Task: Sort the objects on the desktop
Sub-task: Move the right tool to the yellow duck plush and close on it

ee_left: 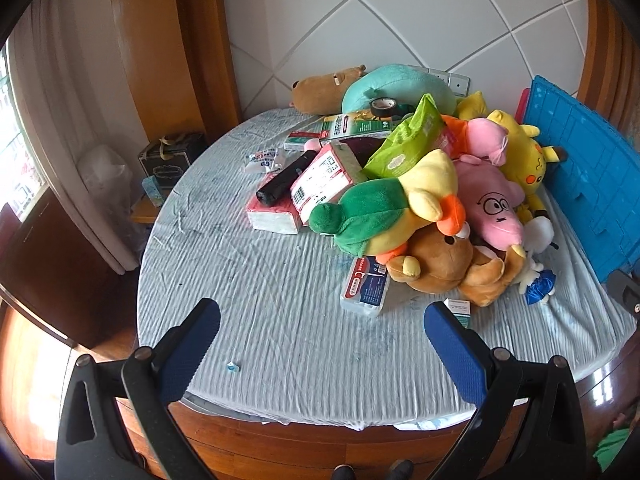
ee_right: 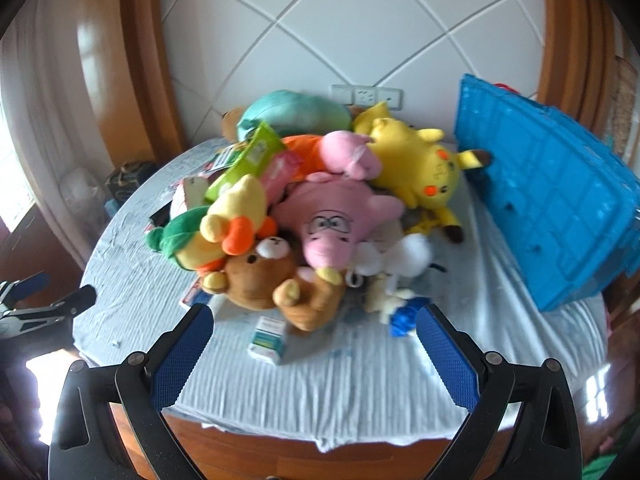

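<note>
Plush pile heaped mid-table beside tipped blue crate. Soft, light, squashy; I judge limb or ear best hold. My left gripper, right gripper: jaws wide, empty.

Blue crate, yellow plush
</note>
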Demonstrator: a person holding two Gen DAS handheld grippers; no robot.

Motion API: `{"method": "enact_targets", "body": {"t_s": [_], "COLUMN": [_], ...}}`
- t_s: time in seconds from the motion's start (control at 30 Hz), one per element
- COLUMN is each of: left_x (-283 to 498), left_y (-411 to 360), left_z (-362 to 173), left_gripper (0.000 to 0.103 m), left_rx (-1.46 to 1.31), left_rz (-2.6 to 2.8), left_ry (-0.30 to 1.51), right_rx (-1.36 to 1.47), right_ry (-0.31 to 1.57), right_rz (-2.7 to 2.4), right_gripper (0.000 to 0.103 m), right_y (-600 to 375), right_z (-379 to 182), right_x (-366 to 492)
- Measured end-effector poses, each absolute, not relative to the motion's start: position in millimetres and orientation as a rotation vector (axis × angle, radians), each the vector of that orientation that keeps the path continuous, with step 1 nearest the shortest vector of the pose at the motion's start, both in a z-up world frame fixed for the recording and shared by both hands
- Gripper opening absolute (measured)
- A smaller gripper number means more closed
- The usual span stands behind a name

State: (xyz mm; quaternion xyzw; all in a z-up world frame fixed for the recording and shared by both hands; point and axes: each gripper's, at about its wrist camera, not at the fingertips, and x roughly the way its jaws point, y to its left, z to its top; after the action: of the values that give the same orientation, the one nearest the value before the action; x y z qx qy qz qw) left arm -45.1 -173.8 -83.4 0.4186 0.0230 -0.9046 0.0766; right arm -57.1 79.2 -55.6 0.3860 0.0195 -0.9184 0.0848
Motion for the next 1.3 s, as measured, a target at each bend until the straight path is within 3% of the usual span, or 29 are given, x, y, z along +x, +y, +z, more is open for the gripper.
{"method": "enact_targets", "body": {"t_s": [0.3,0.53,0.83,1.07,1.3], "left_x": [-99,-136,-173,-191,-189], "left_y": [-177,-184,-201,-203,-188], "left_z": [-105,-125,-143,-157,-149], "left_gripper": [0.103,0.103,0.103,0.103,0.103], "left_rx": [1.275,1.311,1.367,1.434,1.450], "left_rz": [-2.671,-2.608,-2.593,-2.612,-2.689], "left_ry": [0.117,0.171,0.206,0.221,0.206], "right_rx": [1.169,1.181,1.252,1.306,1.337], "right_ry": [0.125,0.138,0.110,0.089,0.072], "right_rz": [-2.650,-2.563,-2.512,-2.510,-2.513], "right_gripper": [0.102,0.089,0.089,0.101,0.101], "right_y": [49,36,12,-1,-2], "right_z": [-75,-87,-107,-121,-128], "right_x": [-126,-174,-217,-240,-249]}}
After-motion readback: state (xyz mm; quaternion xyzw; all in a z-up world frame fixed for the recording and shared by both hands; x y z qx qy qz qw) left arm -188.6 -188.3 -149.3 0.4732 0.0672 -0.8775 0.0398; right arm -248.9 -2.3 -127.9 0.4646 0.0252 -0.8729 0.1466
